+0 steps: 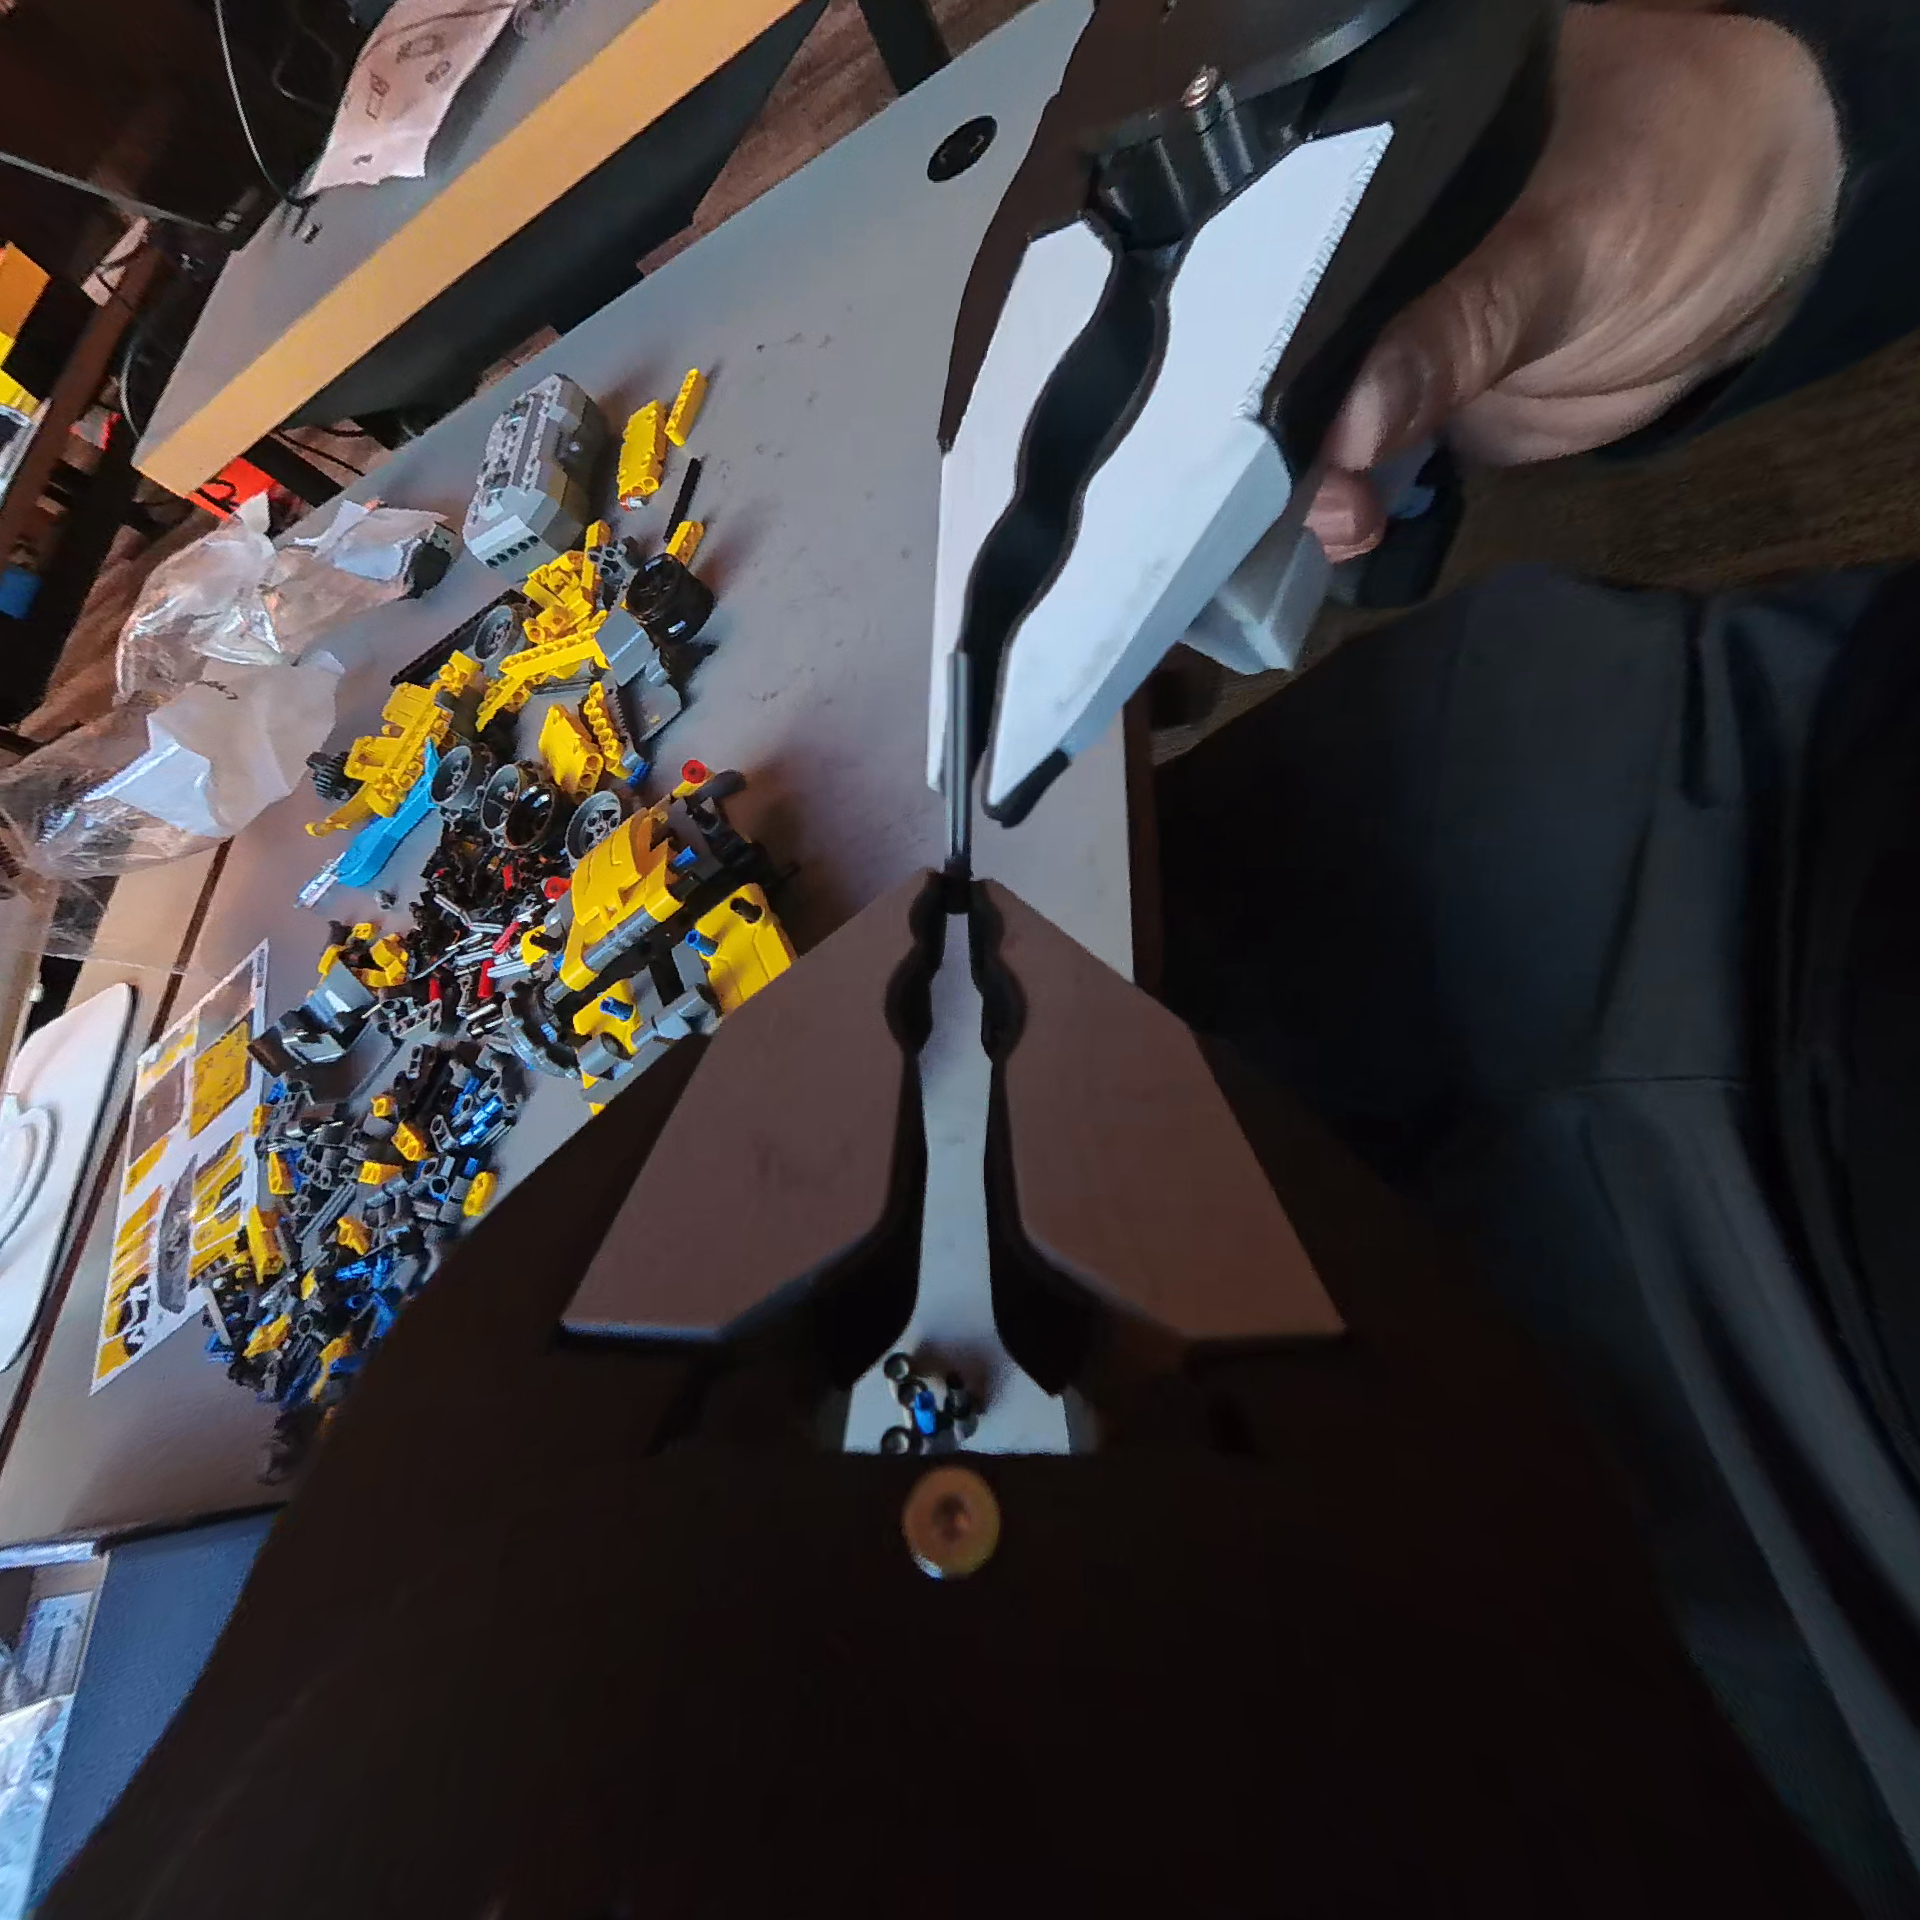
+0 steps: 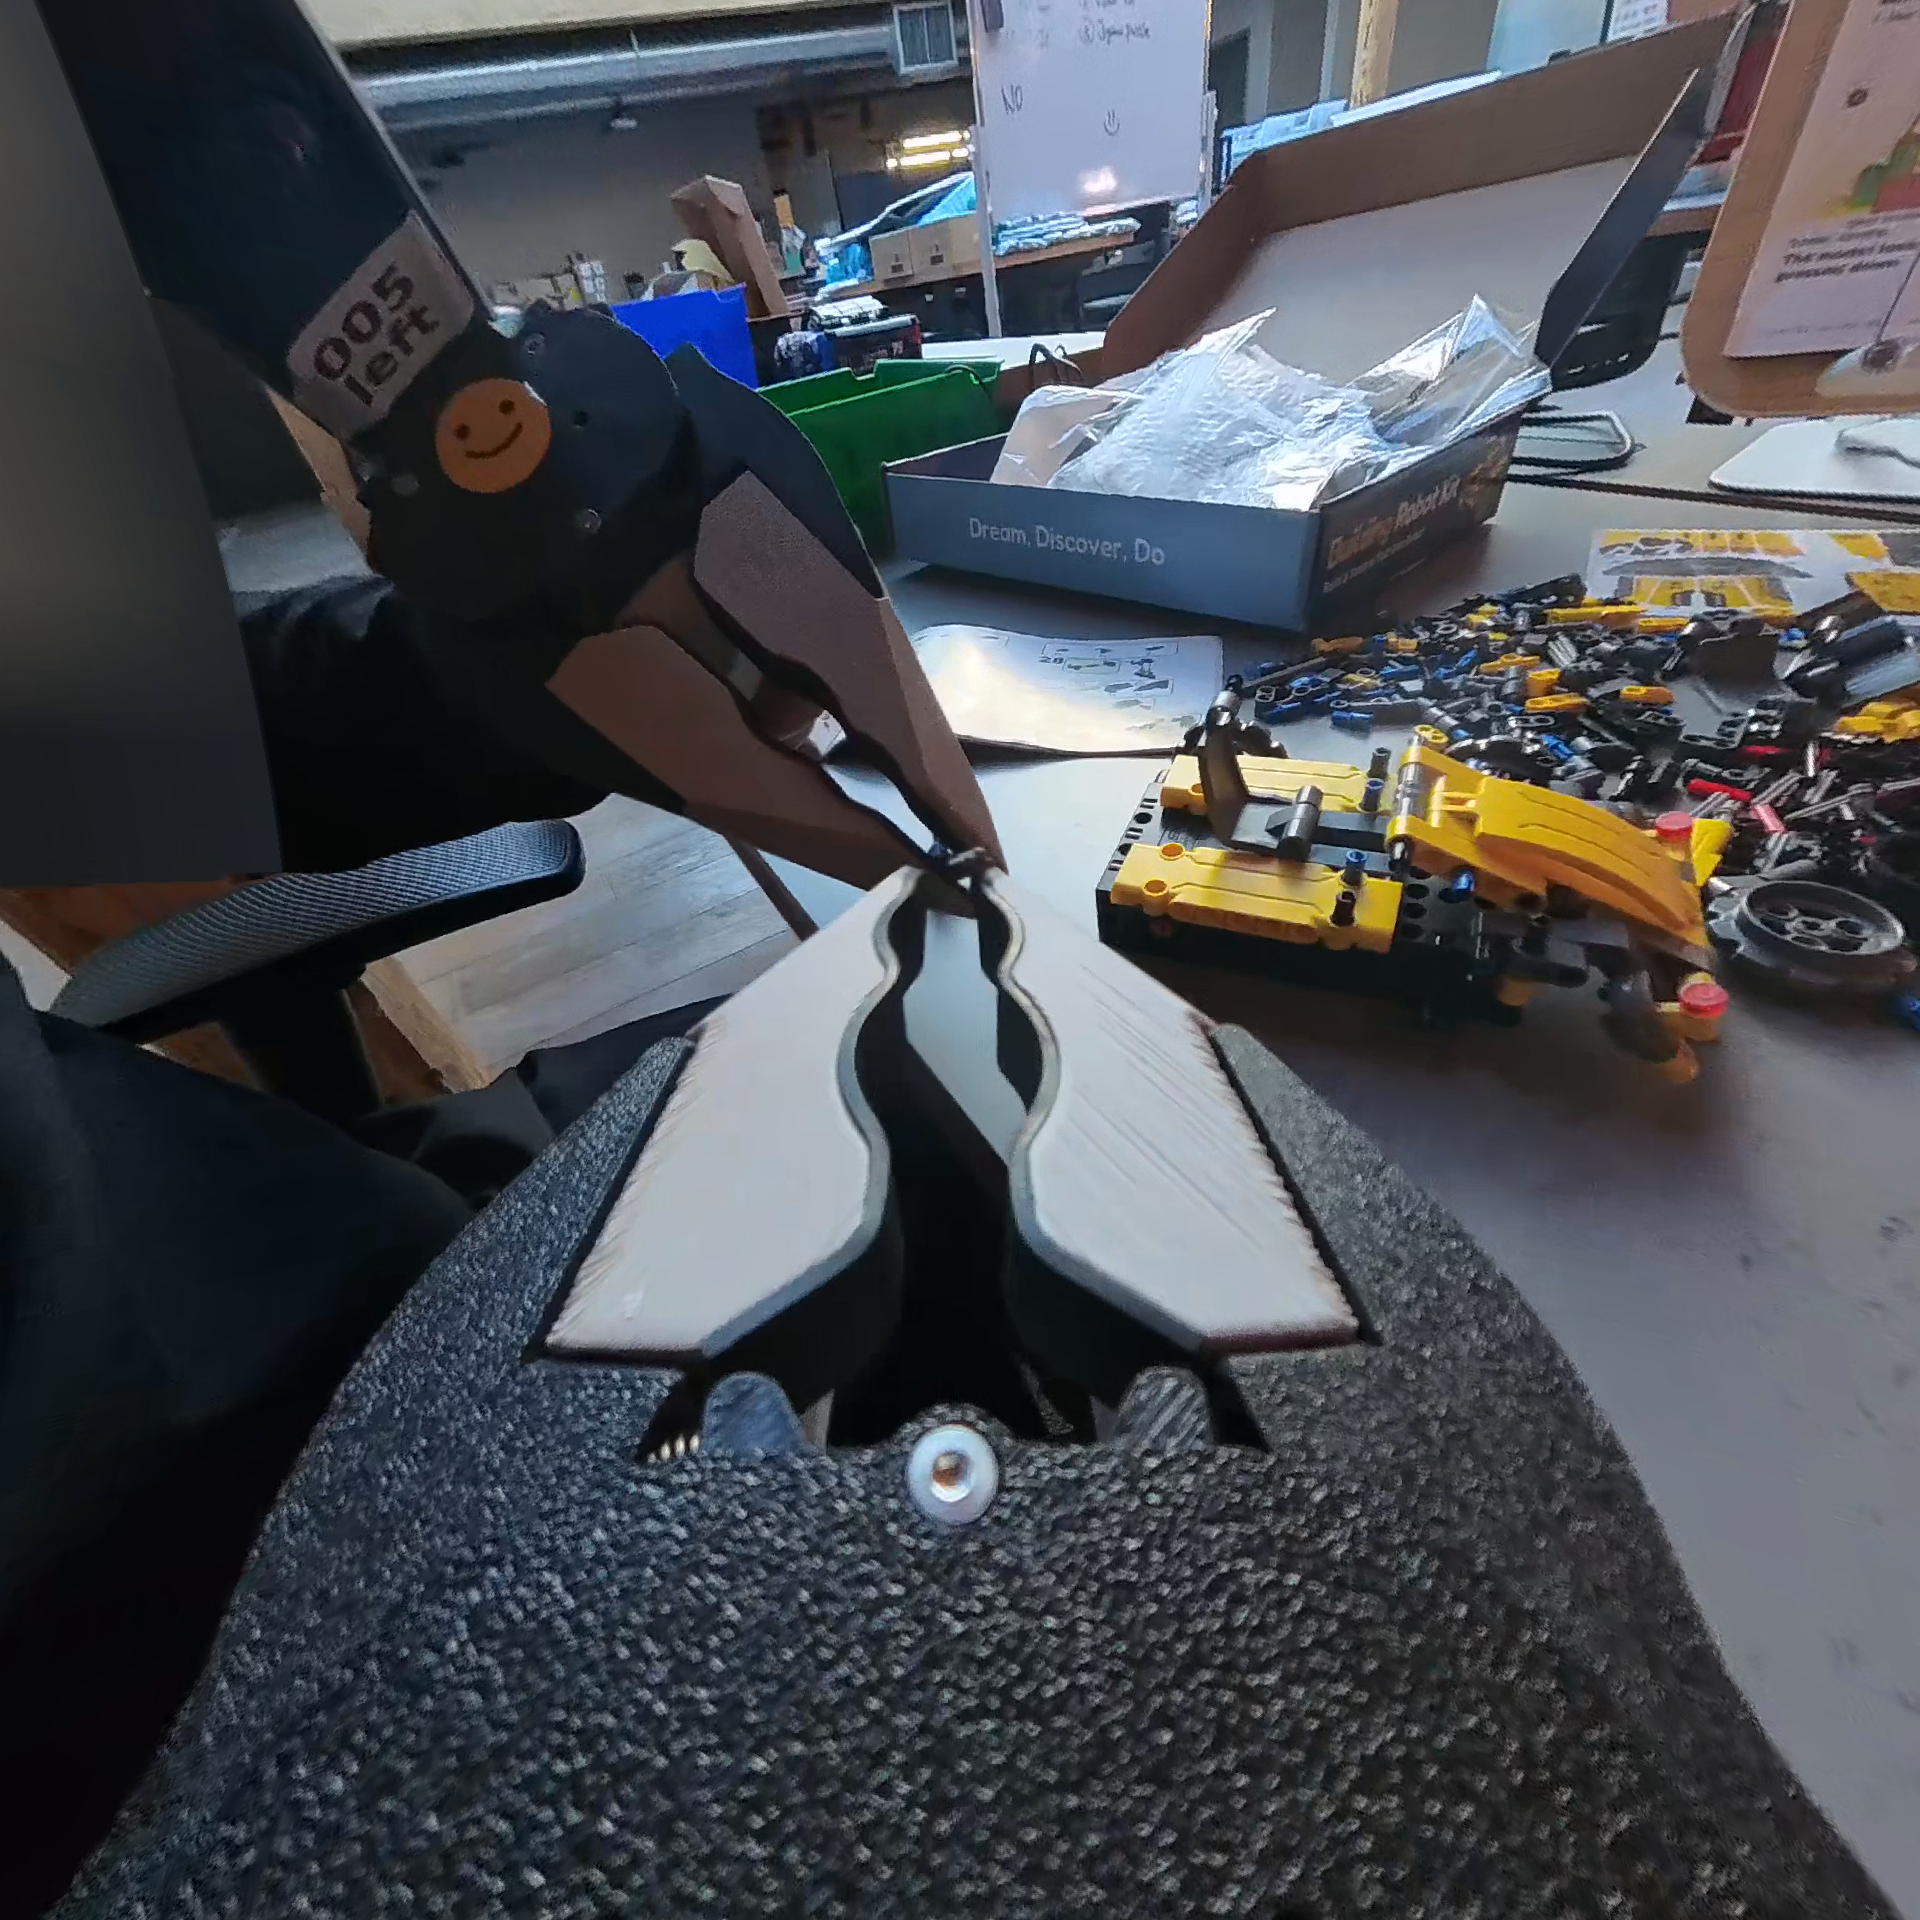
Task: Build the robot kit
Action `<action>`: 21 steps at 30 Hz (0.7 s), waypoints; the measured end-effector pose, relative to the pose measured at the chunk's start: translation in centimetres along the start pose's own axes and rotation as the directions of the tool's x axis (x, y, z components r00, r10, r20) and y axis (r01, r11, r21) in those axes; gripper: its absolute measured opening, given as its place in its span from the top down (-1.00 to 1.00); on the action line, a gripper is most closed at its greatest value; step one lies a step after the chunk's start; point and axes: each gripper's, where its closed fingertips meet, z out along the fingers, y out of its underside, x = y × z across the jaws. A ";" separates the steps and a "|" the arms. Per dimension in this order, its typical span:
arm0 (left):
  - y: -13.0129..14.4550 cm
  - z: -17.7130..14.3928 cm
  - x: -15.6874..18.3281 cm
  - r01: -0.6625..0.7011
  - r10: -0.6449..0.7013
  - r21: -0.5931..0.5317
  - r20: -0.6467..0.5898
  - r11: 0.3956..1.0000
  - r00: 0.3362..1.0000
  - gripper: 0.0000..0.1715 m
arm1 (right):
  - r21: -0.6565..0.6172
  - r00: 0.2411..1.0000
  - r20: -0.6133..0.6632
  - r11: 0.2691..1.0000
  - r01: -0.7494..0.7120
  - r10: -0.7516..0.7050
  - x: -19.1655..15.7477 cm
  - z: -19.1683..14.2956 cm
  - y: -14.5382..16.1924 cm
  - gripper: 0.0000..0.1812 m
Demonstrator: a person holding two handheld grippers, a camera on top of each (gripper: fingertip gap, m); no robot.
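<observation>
**Two grippers meet tip to tip over a desk of building-kit parts**

We see a grey desk (image 1: 831,436) in a cluttered workshop, with shelves, bins and a whiteboard (image 2: 1091,104) far behind. Across the desk lies a wide spread of small yellow, black, grey and blue building-kit pieces (image 1: 395,1143), with loose black wheels (image 1: 670,597) and a grey motor block (image 1: 530,468) among them. A partly built yellow and black vehicle model (image 2: 1403,873) sits near the front edge of the desk. Behind it stands an open blue cardboard box (image 2: 1195,551) filled with crumpled clear plastic bags (image 2: 1247,426). A printed instruction sheet (image 2: 1070,686) lies flat beside the box.

Both grippers are held over the front edge of the desk, their tips touching. The left gripper (image 1: 951,883) is clenched on a thin black pin (image 1: 958,790), a slender dark rod that runs from its tips into the tips of the other. The right gripper (image 2: 951,878) is clenched on the same pin from the opposite end. A person's hand (image 1: 1558,343) grasps the right gripper's handle. A black office chair armrest (image 2: 312,914) shows below the desk edge, to the left in the right wrist view.
</observation>
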 end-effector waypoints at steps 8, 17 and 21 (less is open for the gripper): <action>-0.1 0.0 0.0 -0.078 0.079 -0.029 0.038 0.997 0.996 0.99 | 0.009 1.000 -0.022 1.000 0.004 -0.004 0.4 -0.1 -0.4 0.89; -0.2 0.0 -0.2 -0.077 0.079 -0.036 0.064 0.996 0.995 0.99 | -0.010 1.000 -0.011 1.000 0.029 -0.029 0.0 0.2 -0.2 0.95; 2.7 -0.5 -2.6 0.099 -0.073 -0.120 0.202 0.988 0.977 0.55 | -0.026 0.998 -0.038 0.998 0.049 -0.050 0.5 0.3 -0.1 0.95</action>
